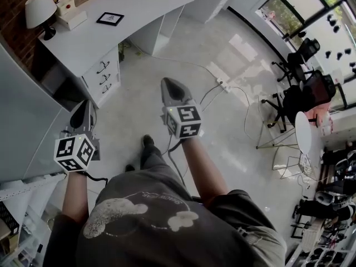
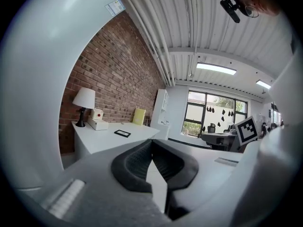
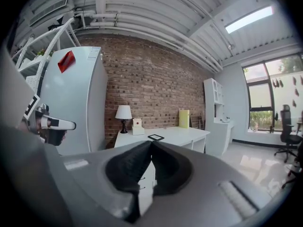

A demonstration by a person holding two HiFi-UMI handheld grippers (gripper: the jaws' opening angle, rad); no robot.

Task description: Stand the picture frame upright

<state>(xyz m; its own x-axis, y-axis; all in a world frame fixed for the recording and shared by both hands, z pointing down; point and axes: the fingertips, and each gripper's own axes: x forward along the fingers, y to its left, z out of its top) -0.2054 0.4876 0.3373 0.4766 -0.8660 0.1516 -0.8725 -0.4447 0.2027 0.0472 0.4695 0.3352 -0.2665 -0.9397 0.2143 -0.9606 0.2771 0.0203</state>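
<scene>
A black picture frame (image 1: 110, 19) lies flat on the white desk (image 1: 94, 35) far ahead of me; the same frame (image 2: 122, 133) shows small in the left gripper view, and the frame (image 3: 155, 137) again in the right gripper view. My left gripper (image 1: 83, 111) is held low at the left, shut and empty. My right gripper (image 1: 172, 88) is held out over the floor, also shut with nothing between its jaws. Both are well short of the desk.
A lamp (image 1: 40, 11) and a white box (image 1: 69, 13) stand at the desk's left end. A tall white cabinet (image 1: 22, 121) is close on my left. Cables and a power strip (image 1: 224, 84) lie on the floor; office chairs (image 1: 300, 93) stand at right.
</scene>
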